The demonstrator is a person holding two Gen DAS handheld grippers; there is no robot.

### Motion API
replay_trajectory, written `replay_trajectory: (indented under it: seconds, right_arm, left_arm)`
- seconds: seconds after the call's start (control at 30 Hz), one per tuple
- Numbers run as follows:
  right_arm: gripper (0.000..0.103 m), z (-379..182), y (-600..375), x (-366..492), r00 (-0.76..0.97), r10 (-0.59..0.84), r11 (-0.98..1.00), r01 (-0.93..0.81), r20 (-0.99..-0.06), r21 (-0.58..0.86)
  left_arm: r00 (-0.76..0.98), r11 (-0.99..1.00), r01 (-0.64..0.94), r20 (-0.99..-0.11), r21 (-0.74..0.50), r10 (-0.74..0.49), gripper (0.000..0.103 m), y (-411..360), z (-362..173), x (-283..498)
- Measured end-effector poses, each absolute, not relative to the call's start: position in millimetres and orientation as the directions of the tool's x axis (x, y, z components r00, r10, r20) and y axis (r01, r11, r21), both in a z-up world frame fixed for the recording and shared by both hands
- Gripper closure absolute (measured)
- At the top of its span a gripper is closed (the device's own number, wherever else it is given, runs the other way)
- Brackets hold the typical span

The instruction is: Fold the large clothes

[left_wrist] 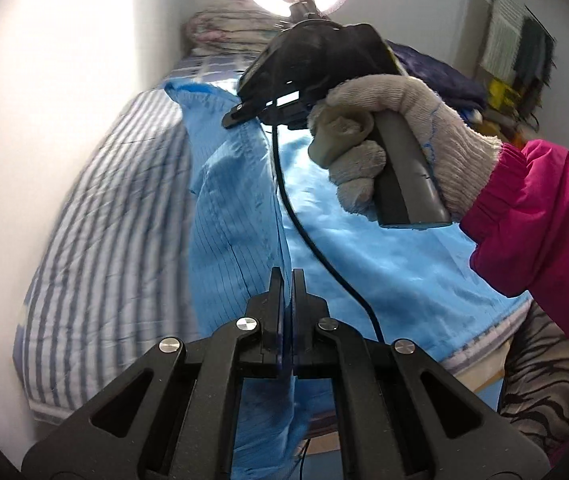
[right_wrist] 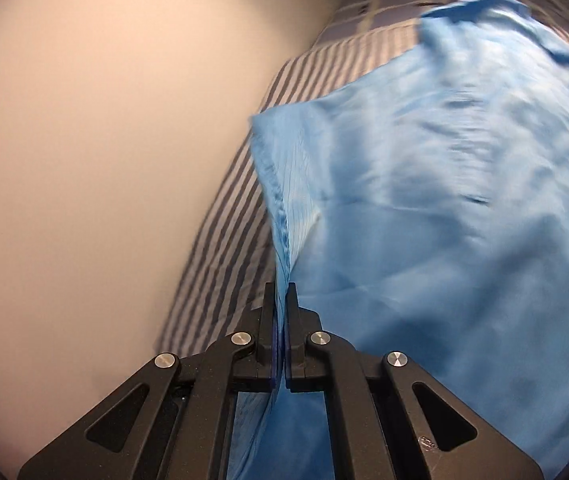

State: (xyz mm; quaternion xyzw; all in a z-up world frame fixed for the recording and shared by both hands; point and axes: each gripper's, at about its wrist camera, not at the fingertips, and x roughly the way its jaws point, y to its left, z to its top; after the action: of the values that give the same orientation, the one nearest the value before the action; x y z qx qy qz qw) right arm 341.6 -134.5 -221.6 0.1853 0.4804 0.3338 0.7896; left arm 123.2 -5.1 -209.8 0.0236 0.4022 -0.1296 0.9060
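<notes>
the blue garment (left_wrist: 344, 248) lies spread over the striped bed sheet (left_wrist: 96, 240) beside the white wall (right_wrist: 104, 140) (parts of both views are motion-blurred). the left gripper (left_wrist: 287, 280) has its fingers pressed together on a fold of the cloth. the right gripper (right_wrist: 280, 292), held by a gloved hand (left_wrist: 396, 136), likewise pinches the garment's edge.

Bed (left_wrist: 96, 216), blue-white striped sheet; light blue garment (left_wrist: 344, 240) spread on it; folded bedding (left_wrist: 228, 28) at far end.
</notes>
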Motion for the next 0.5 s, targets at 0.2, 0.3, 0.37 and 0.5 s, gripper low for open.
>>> replay_trajectory:
  seconds: [0.2, 0.3, 0.37, 0.5]
  right_arm:
    - [0.102, -260.2, -207.8, 340.1, 0.382, 0.702, 0.694, -0.175, -0.602, 0.699]
    - [0.102, -284.2, -236.3, 352.4, 0.383, 0.677, 0.696, -0.057, -0.628, 0.716]
    - [0.102, -294.3, -243.5, 361.0, 0.371, 0.645, 0.724, -0.016, -0.668, 0.69]
    - [0.099, -288.1, -242.4, 363.9, 0.373, 0.61, 0.768, -0.062, -0.699, 0.637]
  left_arm:
    - [0.578, 0.946, 0.314, -0.775, -0.077, -0.255, 0.103, -47.8, -225.2, 127.0]
    - [0.549, 0.938, 0.327, -0.786, -0.113, -0.286, 0.103, -55.3, -228.0, 127.0]
    - [0.528, 0.93, 0.339, -0.791, -0.139, -0.311, 0.103, -57.2, -225.9, 123.6]
    - [0.519, 0.919, 0.33, -0.772, -0.215, -0.367, 0.086, -36.6, -208.8, 106.1]
